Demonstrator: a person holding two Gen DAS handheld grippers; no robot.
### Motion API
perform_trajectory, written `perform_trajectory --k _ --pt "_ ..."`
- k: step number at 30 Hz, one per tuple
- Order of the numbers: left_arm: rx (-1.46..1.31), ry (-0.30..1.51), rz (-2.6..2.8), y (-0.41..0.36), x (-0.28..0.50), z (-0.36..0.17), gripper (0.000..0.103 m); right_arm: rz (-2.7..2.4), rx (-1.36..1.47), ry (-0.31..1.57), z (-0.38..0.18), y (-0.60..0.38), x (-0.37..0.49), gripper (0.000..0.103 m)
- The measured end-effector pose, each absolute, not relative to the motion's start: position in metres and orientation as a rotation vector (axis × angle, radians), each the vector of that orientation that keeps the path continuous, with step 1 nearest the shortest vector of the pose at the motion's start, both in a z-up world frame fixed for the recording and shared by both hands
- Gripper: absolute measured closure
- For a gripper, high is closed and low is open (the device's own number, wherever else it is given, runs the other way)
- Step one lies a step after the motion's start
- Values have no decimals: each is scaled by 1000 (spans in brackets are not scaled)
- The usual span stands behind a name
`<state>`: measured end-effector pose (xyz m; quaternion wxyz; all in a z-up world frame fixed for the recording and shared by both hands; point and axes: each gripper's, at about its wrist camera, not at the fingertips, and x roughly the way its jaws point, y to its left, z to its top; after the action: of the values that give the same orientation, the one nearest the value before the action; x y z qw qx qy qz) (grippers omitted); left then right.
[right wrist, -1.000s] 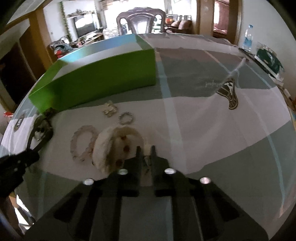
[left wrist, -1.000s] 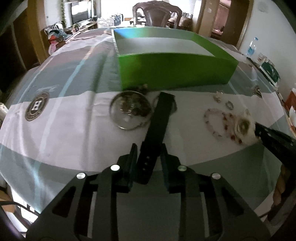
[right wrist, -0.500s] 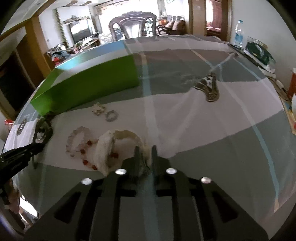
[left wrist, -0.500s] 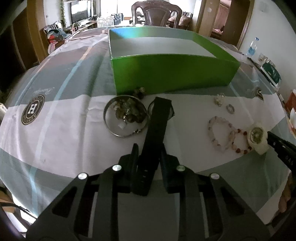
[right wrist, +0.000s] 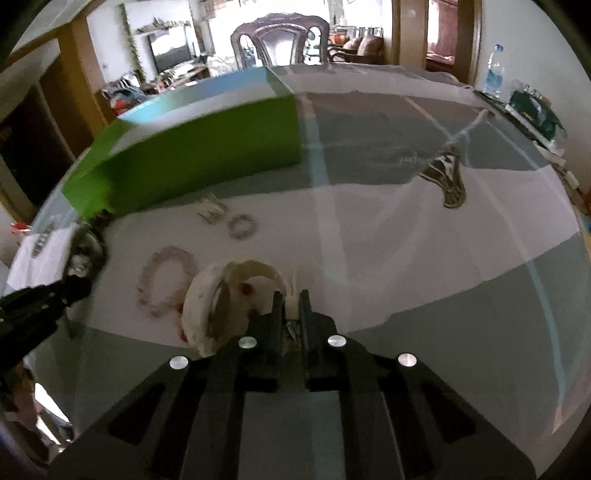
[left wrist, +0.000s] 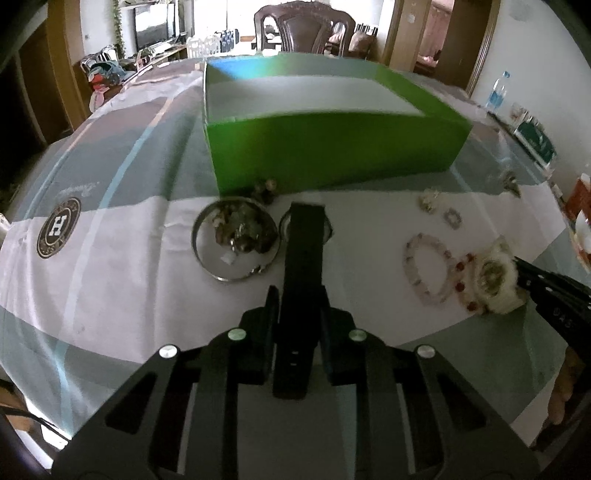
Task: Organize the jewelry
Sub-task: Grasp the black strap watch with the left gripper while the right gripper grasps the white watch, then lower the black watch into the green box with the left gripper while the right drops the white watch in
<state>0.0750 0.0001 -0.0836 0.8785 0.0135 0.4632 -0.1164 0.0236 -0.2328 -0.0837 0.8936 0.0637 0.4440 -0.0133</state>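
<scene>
My left gripper (left wrist: 297, 302) is shut on the strap of a black watch (left wrist: 303, 243), which points toward the open green box (left wrist: 332, 155). My right gripper (right wrist: 289, 306) is shut on the strap of a white watch (right wrist: 214, 306), held just above the cloth; the white watch also shows in the left wrist view (left wrist: 495, 275). A silver bangle (left wrist: 232, 240) with a heap of dark jewelry inside lies left of the black watch. A pale bead bracelet (left wrist: 428, 269) and a red bead bracelet (left wrist: 467, 284) lie by the white watch.
Two small silver pieces (right wrist: 210, 212) and a small ring (right wrist: 242, 226) lie in front of the green box (right wrist: 192, 158). The tablecloth (right wrist: 406, 240) has grey and white bands. A carved chair (left wrist: 303, 29) stands behind the table; a water bottle (left wrist: 496, 90) stands far right.
The left gripper has lifted and drawn closer to the green box with the black watch. The right gripper has raised the white watch slightly and turned left toward the box.
</scene>
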Motion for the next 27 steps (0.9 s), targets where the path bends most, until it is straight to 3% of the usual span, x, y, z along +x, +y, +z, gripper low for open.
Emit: perform_trajectory --k 15,22,27 --pt "-6 798 -299 17 74 7 83 6 60 781 -16 -207 57 94" --pt "-17 724 -265 14 130 47 83 26 88 690 15 -195 110 94" --pt "-25 761 -190 10 180 36 83 -13 55 715 4 -184 162 94"
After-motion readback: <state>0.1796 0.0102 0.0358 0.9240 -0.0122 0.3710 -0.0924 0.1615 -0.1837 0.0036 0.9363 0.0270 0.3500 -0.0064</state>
